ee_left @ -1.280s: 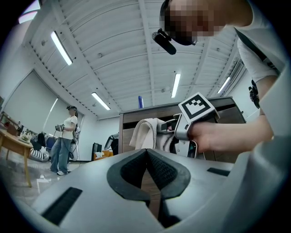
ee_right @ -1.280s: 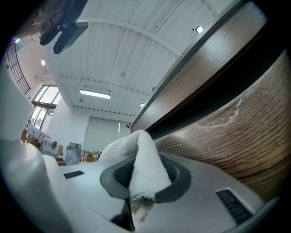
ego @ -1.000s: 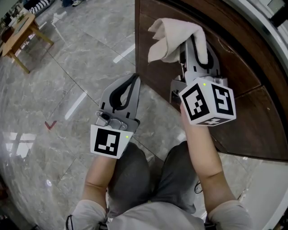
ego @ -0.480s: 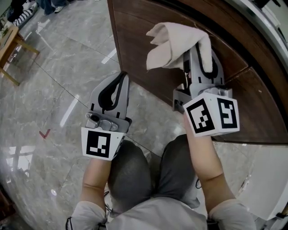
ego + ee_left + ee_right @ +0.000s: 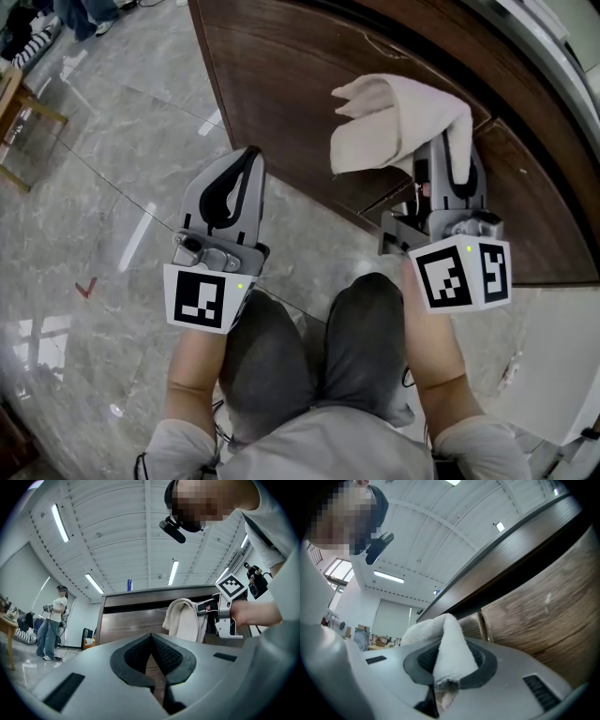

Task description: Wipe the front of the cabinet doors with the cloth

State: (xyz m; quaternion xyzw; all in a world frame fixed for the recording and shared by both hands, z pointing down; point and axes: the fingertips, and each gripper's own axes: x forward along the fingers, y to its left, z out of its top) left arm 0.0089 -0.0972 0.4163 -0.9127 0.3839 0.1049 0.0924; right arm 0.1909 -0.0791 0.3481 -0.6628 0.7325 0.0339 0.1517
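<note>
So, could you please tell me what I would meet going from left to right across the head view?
From the left: wooden table → red floor mark → left gripper → cloth.

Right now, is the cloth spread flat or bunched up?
Bunched up: the cloth is pinched in the shut right gripper, with loose folds draping over its tip.
</note>
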